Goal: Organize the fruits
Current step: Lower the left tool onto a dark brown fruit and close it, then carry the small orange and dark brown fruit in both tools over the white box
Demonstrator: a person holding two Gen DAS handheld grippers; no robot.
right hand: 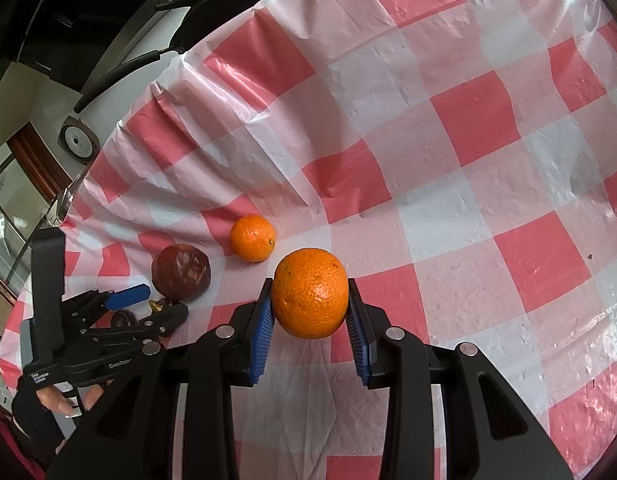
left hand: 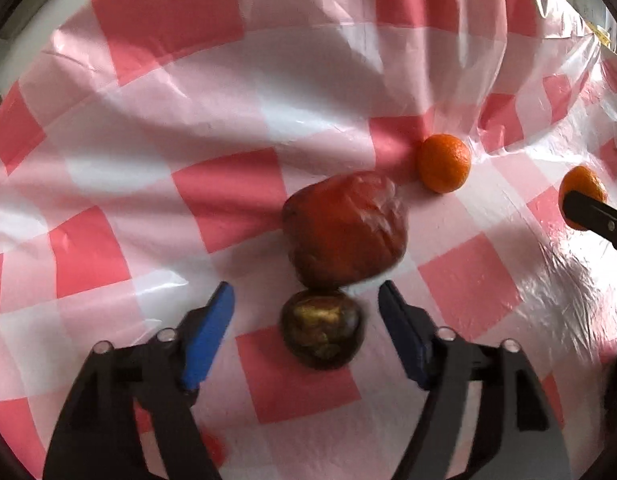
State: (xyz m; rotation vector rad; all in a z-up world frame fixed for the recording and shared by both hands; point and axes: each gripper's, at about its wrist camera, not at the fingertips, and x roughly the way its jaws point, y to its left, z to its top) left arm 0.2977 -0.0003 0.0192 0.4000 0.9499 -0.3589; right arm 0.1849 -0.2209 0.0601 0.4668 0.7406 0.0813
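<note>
A small dark brown fruit [left hand: 322,330] lies on the checked cloth between the blue pads of my left gripper [left hand: 306,286], with a gap on each side, so the gripper is open. Just beyond it and touching it sits a larger dark red fruit [left hand: 344,228], and a small orange [left hand: 444,162] lies farther right. My right gripper [right hand: 309,281] is shut on a bigger orange [right hand: 311,292], held just above the cloth. In the right wrist view the small orange [right hand: 253,238], the red fruit [right hand: 181,278] and the left gripper [right hand: 162,302] are at the left.
A wrinkled red-and-white checked plastic cloth [right hand: 468,128] covers the table. Its far edge runs along the upper left, with black equipment [right hand: 108,12] beyond it. A gloved hand [right hand: 64,400] holds the left gripper.
</note>
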